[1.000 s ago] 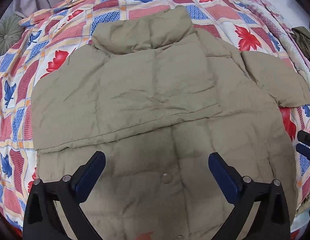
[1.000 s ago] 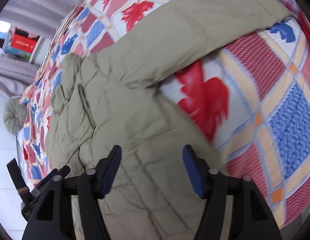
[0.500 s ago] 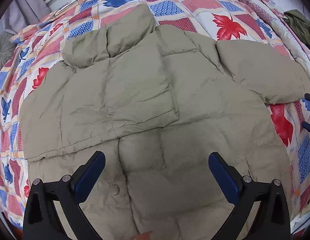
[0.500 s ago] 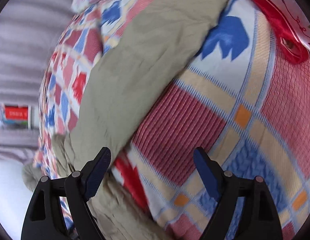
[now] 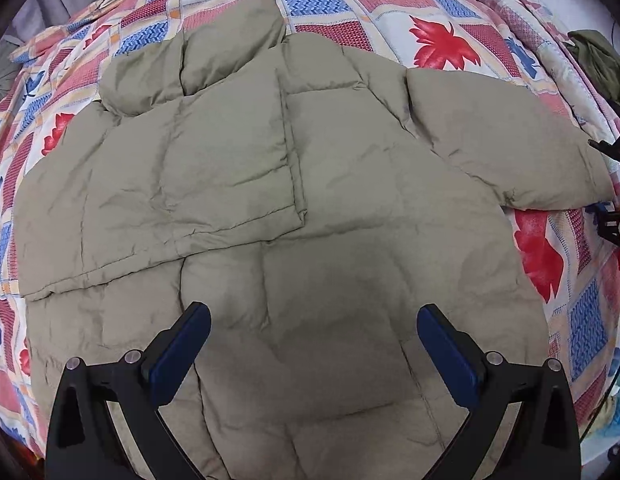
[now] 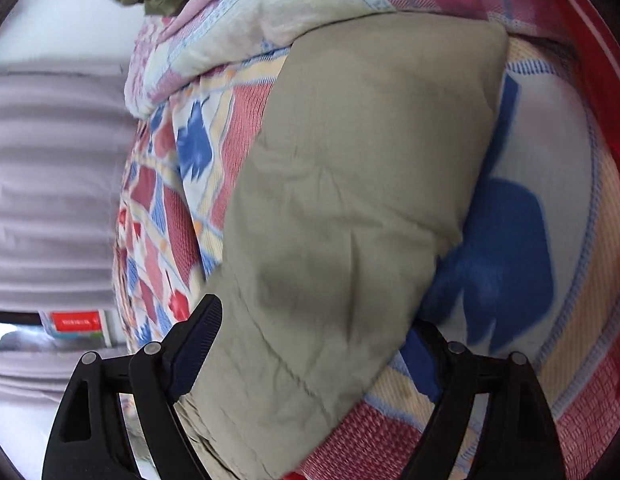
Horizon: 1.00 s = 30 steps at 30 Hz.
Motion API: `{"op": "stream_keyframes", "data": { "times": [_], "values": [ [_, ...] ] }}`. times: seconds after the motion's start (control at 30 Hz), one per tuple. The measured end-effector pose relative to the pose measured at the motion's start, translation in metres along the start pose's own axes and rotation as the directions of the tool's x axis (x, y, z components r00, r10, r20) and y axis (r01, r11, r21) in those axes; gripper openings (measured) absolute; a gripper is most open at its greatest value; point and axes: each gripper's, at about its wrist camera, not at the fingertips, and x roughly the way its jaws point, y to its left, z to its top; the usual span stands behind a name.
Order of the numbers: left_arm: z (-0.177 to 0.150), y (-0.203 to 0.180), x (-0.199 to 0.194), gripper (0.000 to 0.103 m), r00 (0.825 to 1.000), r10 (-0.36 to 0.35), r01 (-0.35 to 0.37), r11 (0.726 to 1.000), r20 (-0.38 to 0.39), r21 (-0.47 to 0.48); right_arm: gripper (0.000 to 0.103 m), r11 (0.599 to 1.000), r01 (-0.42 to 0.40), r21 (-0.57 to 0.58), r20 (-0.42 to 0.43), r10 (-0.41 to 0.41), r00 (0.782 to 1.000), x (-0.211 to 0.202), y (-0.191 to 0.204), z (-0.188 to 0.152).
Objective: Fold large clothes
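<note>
A khaki puffer jacket [image 5: 310,208] lies flat on a patchwork quilt [image 5: 442,44], collar at the far side. Its left sleeve [image 5: 169,184] is folded over the body. Its right sleeve [image 5: 502,144] stretches out to the right. My left gripper [image 5: 314,312] hangs open over the jacket's lower part, holding nothing. My right gripper [image 5: 602,178] is at the cuff of the right sleeve. In the right wrist view that sleeve [image 6: 350,200] runs between the fingers of my right gripper [image 6: 314,320]; the jaws are closing, and I see no pad pressing on the fabric.
A dark green garment [image 5: 602,60] lies at the far right of the bed, beside a rolled pale blanket [image 6: 269,12]. A grey round cushion [image 5: 1,80] sits at the left. Grey curtains [image 6: 49,180] and a red box [image 6: 75,322] stand beyond the bed.
The left gripper shifted right over the jacket, then held still. The right gripper swung along the outstretched sleeve and rolled, ending with the cuff end between its fingers.
</note>
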Motion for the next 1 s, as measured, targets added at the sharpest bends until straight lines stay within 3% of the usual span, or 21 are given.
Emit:
{"op": "stream_keyframes", "data": {
  "times": [0.03, 0.07, 0.1, 0.13, 0.3, 0.5, 0.63, 0.77, 0.9, 1.0],
  "values": [
    [0.002, 0.001, 0.000, 0.103, 1.000, 0.000, 0.000, 1.000, 0.002, -0.007, 0.072, 0.999, -0.018, 0.032, -0.001, 0.019, 1.000, 0.001, -0.002, 0.004],
    [0.004, 0.002, -0.001, 0.103, 1.000, 0.000, 0.000, 1.000, 0.004, -0.015, 0.049, 0.998, -0.037, 0.057, -0.011, 0.038, 0.999, 0.002, -0.004, 0.008],
    [0.005, 0.003, -0.001, 0.103, 1.000, 0.001, -0.001, 1.000, 0.005, -0.021, 0.018, 0.995, -0.057, 0.088, -0.028, 0.060, 0.998, 0.005, -0.006, 0.011],
    [0.007, 0.005, -0.002, 0.103, 1.000, 0.003, -0.003, 1.000, 0.009, -0.026, 0.006, 0.992, -0.073, 0.107, -0.045, 0.078, 0.996, 0.008, -0.007, 0.012],
    [0.015, 0.017, -0.004, 0.103, 1.000, -0.006, 0.007, 0.999, 0.019, -0.044, 0.005, 0.991, -0.128, 0.029, -0.039, 0.129, 0.991, -0.003, 0.021, 0.008],
    [0.021, 0.038, -0.009, 0.103, 0.998, -0.019, 0.023, 0.997, 0.052, -0.072, 0.005, 0.936, -0.267, -0.229, -0.114, 0.247, 0.962, -0.021, 0.113, -0.033],
    [0.025, 0.072, -0.020, 0.103, 0.995, -0.007, 0.019, 0.992, 0.099, -0.121, 0.005, 0.852, -0.325, -0.410, -0.197, 0.265, 0.944, -0.015, 0.183, -0.091],
    [0.021, 0.119, -0.031, 0.103, 0.988, 0.044, -0.020, 0.987, 0.146, -0.162, 0.005, 0.697, -0.326, -0.639, -0.279, 0.186, 0.942, 0.009, 0.247, -0.186],
    [0.012, 0.174, -0.032, 0.103, 0.983, 0.094, -0.056, 0.971, 0.156, -0.232, 0.005, 0.582, -0.359, -0.729, -0.387, 0.082, 0.918, 0.054, 0.272, -0.287],
    [0.004, 0.212, -0.031, 0.103, 0.983, 0.107, -0.060, 0.957, 0.152, -0.283, 0.005, 0.555, -0.343, -0.758, -0.427, -0.024, 0.904, 0.099, 0.264, -0.349]
  ]
}}
